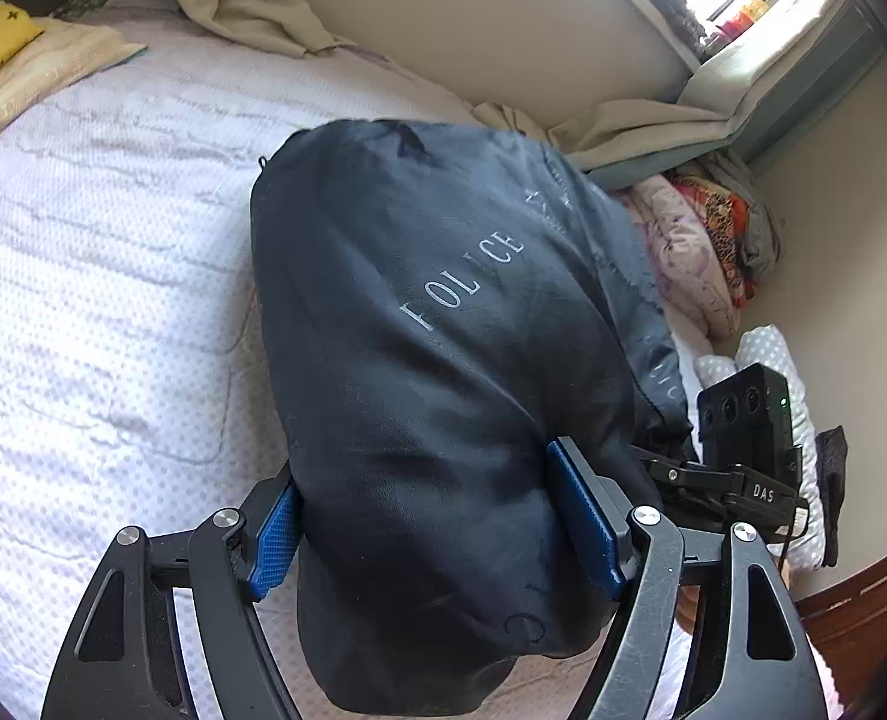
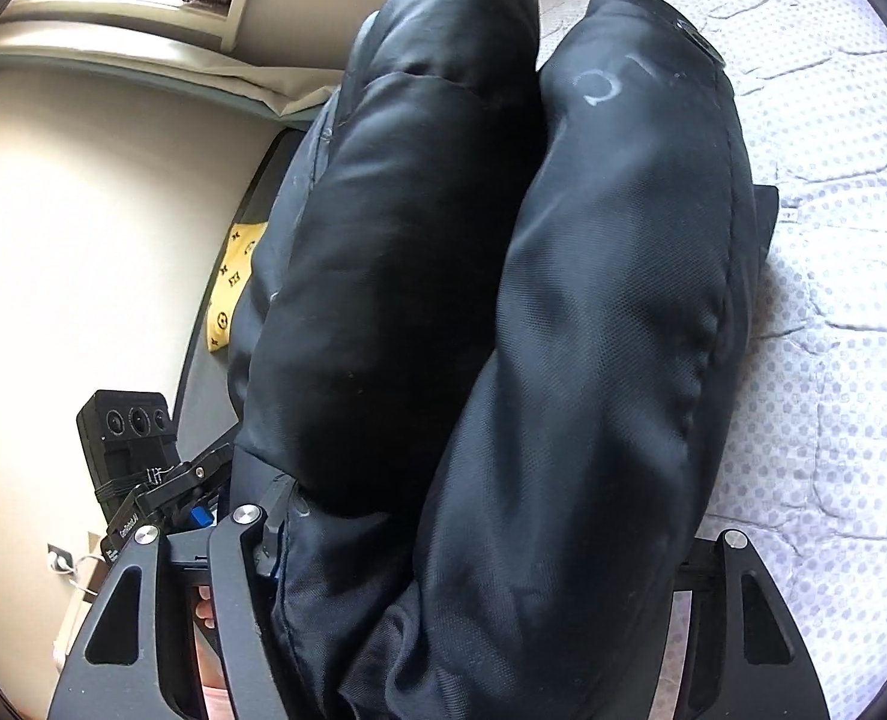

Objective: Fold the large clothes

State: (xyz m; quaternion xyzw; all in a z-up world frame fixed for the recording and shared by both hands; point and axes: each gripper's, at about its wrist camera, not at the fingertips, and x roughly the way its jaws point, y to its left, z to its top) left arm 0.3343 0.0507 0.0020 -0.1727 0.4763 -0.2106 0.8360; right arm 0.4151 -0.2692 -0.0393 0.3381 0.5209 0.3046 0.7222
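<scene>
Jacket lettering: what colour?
Pale grey-white on the dark navy jacket, reading roughly "POLICE". Shows best in the left wrist view.

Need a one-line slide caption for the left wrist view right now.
Left gripper clamps a folded dark padded jacket printed "POLICE" above a white quilted bedspread.

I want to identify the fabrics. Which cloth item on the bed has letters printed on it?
The dark padded jacket held between both claws: it reads "POLICE" in pale letters. The beige cloths by the wall are plain.
</scene>
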